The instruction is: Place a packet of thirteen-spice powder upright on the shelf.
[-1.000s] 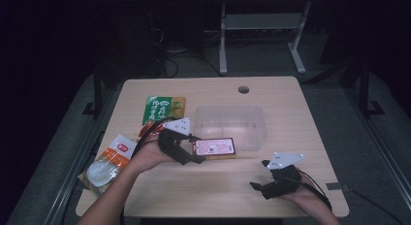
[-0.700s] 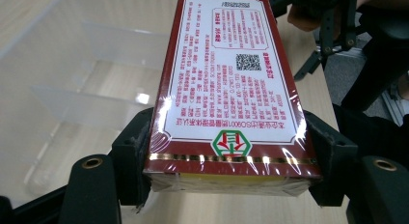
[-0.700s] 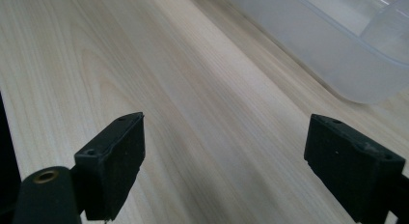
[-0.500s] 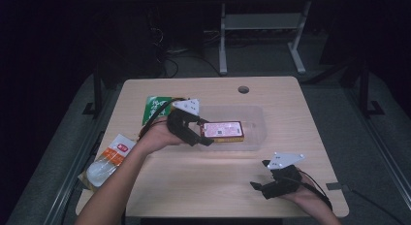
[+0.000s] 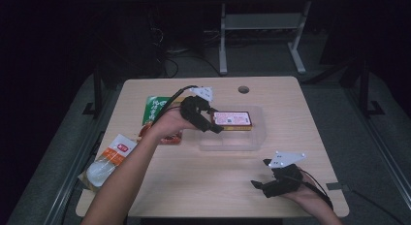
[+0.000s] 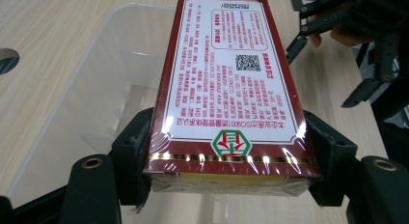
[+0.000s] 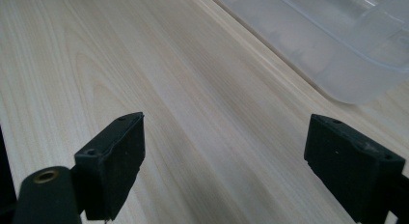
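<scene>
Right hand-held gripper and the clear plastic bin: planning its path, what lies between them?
Bare wooden tabletop between right hand-held gripper and clear plastic bin, per right gripper view.

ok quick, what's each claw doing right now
Left claw: closed on the red box, held over the clear plastic container.
Right claw: open, holding nothing, low over the table.

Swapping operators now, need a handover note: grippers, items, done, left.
Left gripper: shut on the red box, held over the clear plastic bin.
Right gripper: open, holding nothing, low over the table near its front right edge.
Done: box picked up and carried to the bin.
Left: lower and release it in the bin. Green packet and the orange-labelled bag wait on the table's left side.
</scene>
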{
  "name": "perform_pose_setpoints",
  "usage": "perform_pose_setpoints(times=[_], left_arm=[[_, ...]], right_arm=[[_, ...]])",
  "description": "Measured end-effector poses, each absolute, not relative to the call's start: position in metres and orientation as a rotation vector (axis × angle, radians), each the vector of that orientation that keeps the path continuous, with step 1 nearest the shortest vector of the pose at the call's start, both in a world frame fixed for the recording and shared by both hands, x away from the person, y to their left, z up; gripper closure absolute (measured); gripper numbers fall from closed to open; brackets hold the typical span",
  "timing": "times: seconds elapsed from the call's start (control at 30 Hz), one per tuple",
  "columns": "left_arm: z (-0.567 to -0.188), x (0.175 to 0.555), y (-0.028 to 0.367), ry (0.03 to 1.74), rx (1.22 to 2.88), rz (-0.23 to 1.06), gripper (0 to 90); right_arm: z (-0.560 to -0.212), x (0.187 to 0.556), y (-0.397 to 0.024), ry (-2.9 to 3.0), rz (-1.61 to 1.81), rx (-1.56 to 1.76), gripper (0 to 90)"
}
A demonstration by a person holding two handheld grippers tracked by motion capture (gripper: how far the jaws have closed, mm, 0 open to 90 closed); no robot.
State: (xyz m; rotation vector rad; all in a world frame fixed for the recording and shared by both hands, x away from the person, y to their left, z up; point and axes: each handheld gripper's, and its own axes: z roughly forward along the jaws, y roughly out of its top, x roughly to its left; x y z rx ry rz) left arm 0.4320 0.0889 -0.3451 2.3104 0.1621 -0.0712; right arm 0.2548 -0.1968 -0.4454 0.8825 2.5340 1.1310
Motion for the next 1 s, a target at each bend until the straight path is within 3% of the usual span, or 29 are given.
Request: perform_pose_setpoints(times=[1.0], left_arm=[[-0.363,0.467,0.033,0.164,2.412,-0.091,31.3]], right_arm=[[-0.444,0.258,-0.201,2.507,1.124,0.882,14.3]])
